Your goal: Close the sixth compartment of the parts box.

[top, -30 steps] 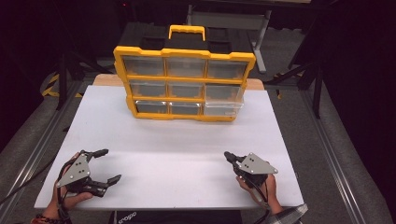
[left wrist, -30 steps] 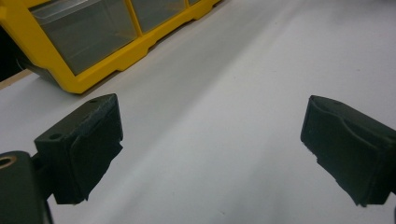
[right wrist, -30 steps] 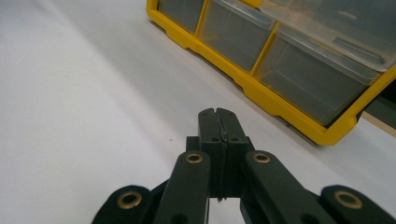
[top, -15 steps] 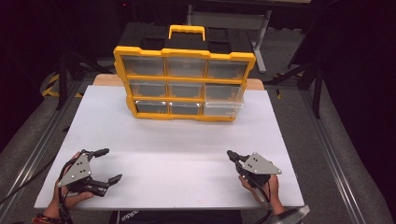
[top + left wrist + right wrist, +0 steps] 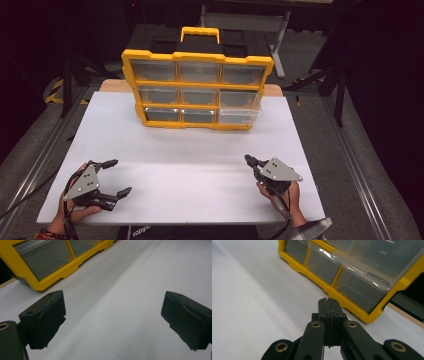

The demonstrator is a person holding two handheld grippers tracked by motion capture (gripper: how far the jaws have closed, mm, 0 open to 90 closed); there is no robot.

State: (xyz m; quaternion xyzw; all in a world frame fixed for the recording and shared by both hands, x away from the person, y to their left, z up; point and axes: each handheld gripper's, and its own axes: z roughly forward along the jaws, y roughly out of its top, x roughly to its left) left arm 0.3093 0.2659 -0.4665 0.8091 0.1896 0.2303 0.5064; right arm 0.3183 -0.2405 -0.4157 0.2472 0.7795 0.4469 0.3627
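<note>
A yellow drawer organizer (image 5: 197, 85) with a yellow carry handle (image 5: 200, 34) stood upright in the upper middle of the high view, on the far part of the white table (image 5: 190, 155). Its front showed three rows of three clear drawers. The lower right drawer (image 5: 239, 116) stuck out a little past the frame, and the one above it sat slightly forward as well.

At the lower left of the high view, the left gripper (image 5: 114, 176) rested near the table's front edge, held by a hand (image 5: 75, 212), its jaws spread wide with nothing between them. In the left gripper view the two black pads (image 5: 47, 317) stood far apart over bare white surface, the organizer's lower corner at the upper left.

At the lower right of the high view, the right gripper (image 5: 248, 160) lay in the other hand (image 5: 285, 197), jaws pressed together and empty. In the right gripper view the closed tips (image 5: 328, 305) pointed toward the organizer's protruding drawers at the upper right, well short of them.
</note>
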